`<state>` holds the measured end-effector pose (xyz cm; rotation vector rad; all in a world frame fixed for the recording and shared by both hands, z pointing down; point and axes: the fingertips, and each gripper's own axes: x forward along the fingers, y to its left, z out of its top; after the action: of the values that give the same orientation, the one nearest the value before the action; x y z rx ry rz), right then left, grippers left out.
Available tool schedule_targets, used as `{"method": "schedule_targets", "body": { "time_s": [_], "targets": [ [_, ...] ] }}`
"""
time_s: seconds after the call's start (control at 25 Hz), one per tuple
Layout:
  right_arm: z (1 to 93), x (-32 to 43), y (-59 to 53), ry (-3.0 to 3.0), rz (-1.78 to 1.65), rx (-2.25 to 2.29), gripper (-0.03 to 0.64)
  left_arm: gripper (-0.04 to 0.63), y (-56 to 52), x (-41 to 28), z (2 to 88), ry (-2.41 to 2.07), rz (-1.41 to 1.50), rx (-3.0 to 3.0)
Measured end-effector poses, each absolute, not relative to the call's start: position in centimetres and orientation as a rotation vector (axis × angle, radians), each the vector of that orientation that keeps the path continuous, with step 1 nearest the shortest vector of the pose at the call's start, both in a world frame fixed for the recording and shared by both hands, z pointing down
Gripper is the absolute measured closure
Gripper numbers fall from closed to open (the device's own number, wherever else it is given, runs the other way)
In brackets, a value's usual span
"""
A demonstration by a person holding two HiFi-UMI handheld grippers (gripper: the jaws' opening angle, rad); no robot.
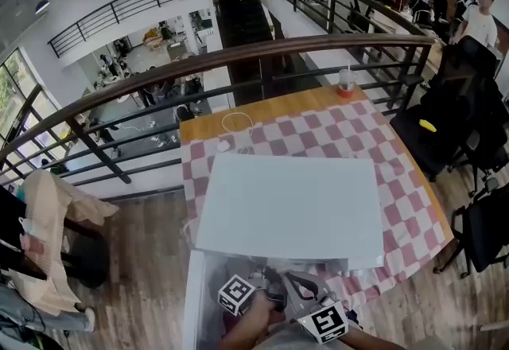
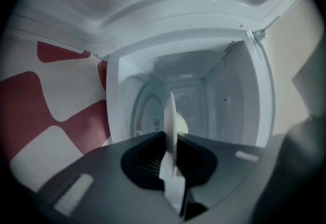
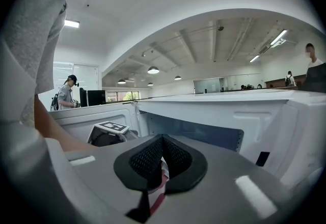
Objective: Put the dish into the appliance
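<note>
Clamped edge-on in the left gripper (image 2: pixel 171 134), the thin white round dish (image 2: pixel 172 110) faces the open white microwave (image 2: pixel 239 90) at the near edge of the tabletop (image 1: pixel 390 157) and should be levelled before release; the right gripper (image 3: pixel 162 142) is closed, empty.

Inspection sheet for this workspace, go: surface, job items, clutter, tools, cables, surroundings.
Surface: table under a red-and-white checked cloth.
Job's things: white microwave, door open; white dish held edge-on, facing the cavity.
Clutter: cup at the far edge.
Tools: left tool shut on the dish; right tool shut, nothing held.
Cables: white cable looped behind the microwave.
Surroundings: railing, dark chairs, people beyond.
</note>
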<state>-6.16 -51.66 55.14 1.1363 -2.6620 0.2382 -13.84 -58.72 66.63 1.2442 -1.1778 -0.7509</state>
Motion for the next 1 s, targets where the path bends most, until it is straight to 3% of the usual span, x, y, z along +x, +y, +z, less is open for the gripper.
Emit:
{"method": "schedule_targets", "body": {
  "time_s": [1.0],
  "targets": [
    [55.0,-5.9,-53.2,-2.653,0.266,1.162,0.617,0.559,-63.8,-12.8,68.1,-1.227,-0.646,1.217]
  ]
}}
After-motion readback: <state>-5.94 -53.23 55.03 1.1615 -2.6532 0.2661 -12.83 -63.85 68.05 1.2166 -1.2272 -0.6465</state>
